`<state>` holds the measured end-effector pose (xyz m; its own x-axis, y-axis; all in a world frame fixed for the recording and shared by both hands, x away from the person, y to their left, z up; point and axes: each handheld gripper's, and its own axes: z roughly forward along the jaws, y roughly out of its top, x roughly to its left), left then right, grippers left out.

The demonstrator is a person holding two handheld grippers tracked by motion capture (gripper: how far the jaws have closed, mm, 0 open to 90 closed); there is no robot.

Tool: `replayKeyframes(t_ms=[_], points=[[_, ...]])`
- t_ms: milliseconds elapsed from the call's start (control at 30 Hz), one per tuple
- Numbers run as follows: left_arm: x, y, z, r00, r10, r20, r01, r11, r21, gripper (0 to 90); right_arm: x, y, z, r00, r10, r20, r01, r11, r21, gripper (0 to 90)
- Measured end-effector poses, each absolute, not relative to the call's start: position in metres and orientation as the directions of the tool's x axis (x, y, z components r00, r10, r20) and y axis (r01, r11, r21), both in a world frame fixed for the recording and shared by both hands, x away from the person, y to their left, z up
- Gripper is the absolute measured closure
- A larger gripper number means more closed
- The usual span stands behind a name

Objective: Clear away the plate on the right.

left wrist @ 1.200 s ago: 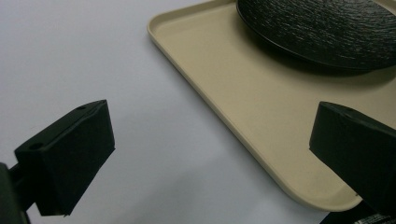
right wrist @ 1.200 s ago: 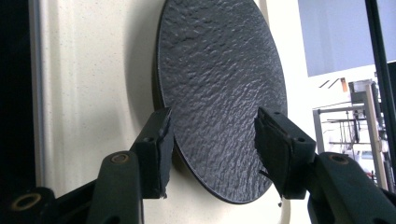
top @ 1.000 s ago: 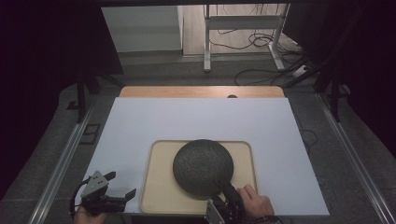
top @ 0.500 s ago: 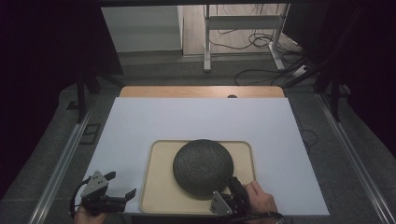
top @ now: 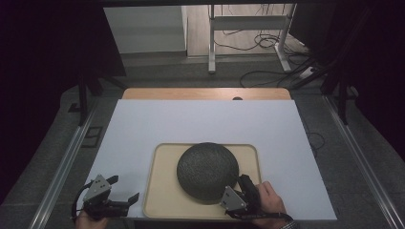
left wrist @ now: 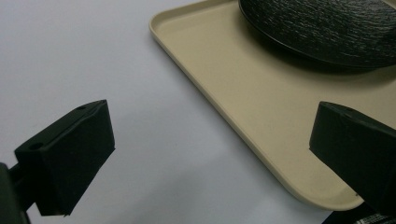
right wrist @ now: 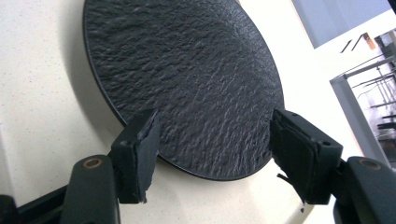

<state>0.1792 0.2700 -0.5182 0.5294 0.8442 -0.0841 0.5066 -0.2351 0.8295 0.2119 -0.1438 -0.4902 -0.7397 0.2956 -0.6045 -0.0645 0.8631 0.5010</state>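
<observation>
A dark, rough-textured round plate [top: 207, 171] lies on a beige tray [top: 162, 191] at the near middle of the white table top. My right gripper [top: 237, 186] sits at the plate's near right rim. In the right gripper view it [right wrist: 217, 140] is open, one jaw on each side over the plate [right wrist: 187, 70], with nothing gripped; the tray [right wrist: 37, 93] shows beneath. My left gripper [top: 125, 187] rests open over the white surface left of the tray. In the left gripper view its jaws [left wrist: 215, 128] stand wide apart, framing the tray corner [left wrist: 233, 93] and the plate edge [left wrist: 327, 28].
The white sheet [top: 200, 119] covers most of a wooden table whose far edge [top: 205, 93] shows at the back. Metal rails run along both sides. Cables [top: 267, 43] and a stand's legs lie on the floor beyond the table.
My right gripper has moved forward to the plate's near right rim. The left gripper and the plate have stayed in place.
</observation>
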Motion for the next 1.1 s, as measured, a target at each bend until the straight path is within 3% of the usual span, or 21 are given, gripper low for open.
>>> replayKeyframes(t_ms=[1100], points=[[0.178, 0.271, -0.519, 0.527, 0.846, -0.084, 0.506, -0.233, 0.831, 0.0, 0.244, -0.174, -0.483, -0.766, 0.522, -0.375, 0.189, 0.740, 0.645, 16.9]])
